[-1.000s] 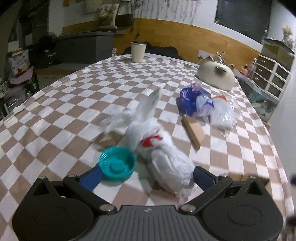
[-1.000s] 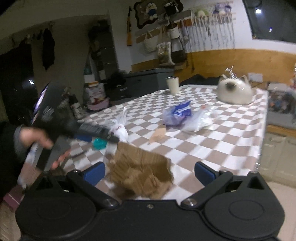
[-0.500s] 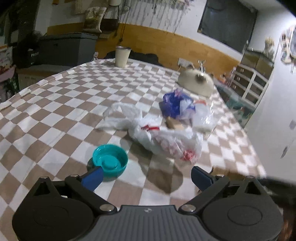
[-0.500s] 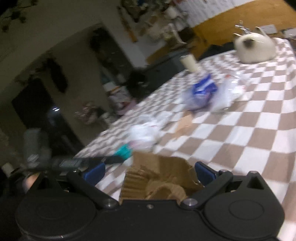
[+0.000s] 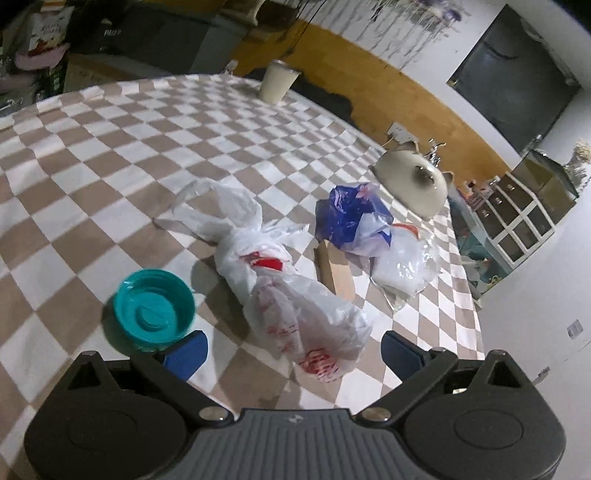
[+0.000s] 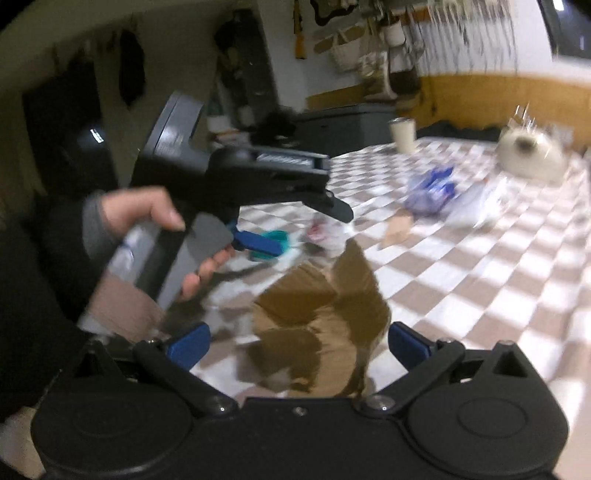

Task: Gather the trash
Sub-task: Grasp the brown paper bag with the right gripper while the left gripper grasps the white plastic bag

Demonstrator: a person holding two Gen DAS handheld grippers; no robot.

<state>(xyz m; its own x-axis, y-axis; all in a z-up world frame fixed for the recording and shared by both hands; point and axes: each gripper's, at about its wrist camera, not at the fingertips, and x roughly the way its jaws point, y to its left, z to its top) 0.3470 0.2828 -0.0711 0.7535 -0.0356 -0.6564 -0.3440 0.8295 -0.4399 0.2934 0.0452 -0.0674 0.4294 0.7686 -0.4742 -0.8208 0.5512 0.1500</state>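
While both fingers gape, white bag (image 5: 295,291) between left gripper (image 5: 291,349), cardboard (image 6: 317,321) between right gripper (image 6: 297,343), table edge (image 5: 476,332) near.

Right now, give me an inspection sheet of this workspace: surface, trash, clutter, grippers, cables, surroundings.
Surface: checkered tablecloth, flat, covers the table.
Trash: white plastic bag lying crumpled; teal lid beside it; blue bag and clear bag touching; cardboard strip between the bags.
Clutter: cup and cream round object at far edge.
Grippers: left gripper open around the white bag's near end; right gripper open, crumpled brown cardboard between its fingers.
Cables: nothing seen.
Surroundings: drawer unit, grey bin.
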